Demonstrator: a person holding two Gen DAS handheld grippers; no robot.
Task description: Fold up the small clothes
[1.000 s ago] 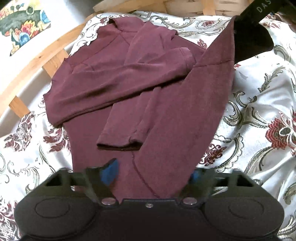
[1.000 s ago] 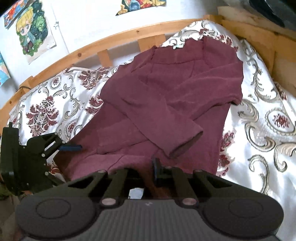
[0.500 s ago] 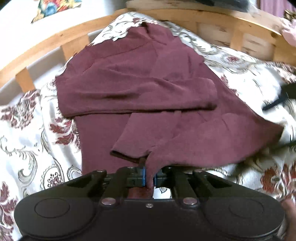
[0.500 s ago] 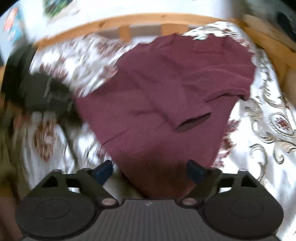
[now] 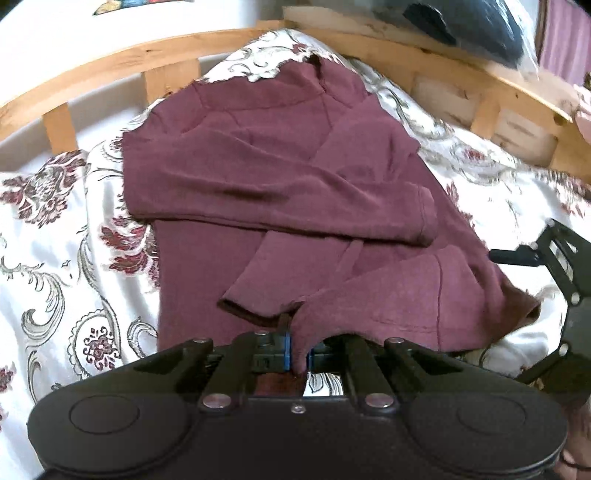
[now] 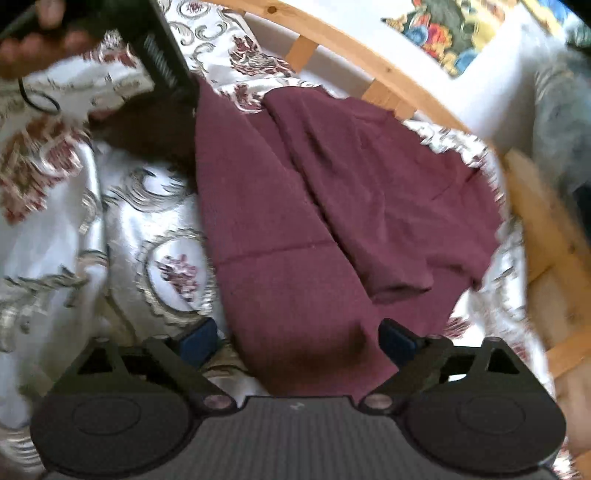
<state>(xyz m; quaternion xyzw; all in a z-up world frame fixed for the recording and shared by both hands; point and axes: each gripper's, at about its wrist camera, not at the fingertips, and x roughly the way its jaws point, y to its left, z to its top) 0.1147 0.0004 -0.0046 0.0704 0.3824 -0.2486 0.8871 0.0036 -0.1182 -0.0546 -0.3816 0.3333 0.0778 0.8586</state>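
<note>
A maroon long-sleeved top [image 5: 280, 177] lies on a white floral bedspread [image 5: 55, 258], both sleeves folded across its body. My left gripper [image 5: 300, 356] is shut on the top's bottom hem and holds that corner lifted. In the right wrist view the same top [image 6: 295, 229] stretches away from my right gripper [image 6: 297, 341], which is open with the hem lying between its blue pads [image 6: 397, 341]. The right gripper also shows at the right edge of the left wrist view [image 5: 554, 266].
A wooden bed rail [image 5: 110, 55] curves behind the top and runs along the right side [image 6: 554, 258]. Colourful pictures [image 6: 443, 33] hang on the white wall. The left gripper's body and my hand [image 6: 44, 40] are at the upper left of the right wrist view.
My left gripper has shut on the hem. My right gripper has opened, let go of the top's edge and swung round to the other hem corner.
</note>
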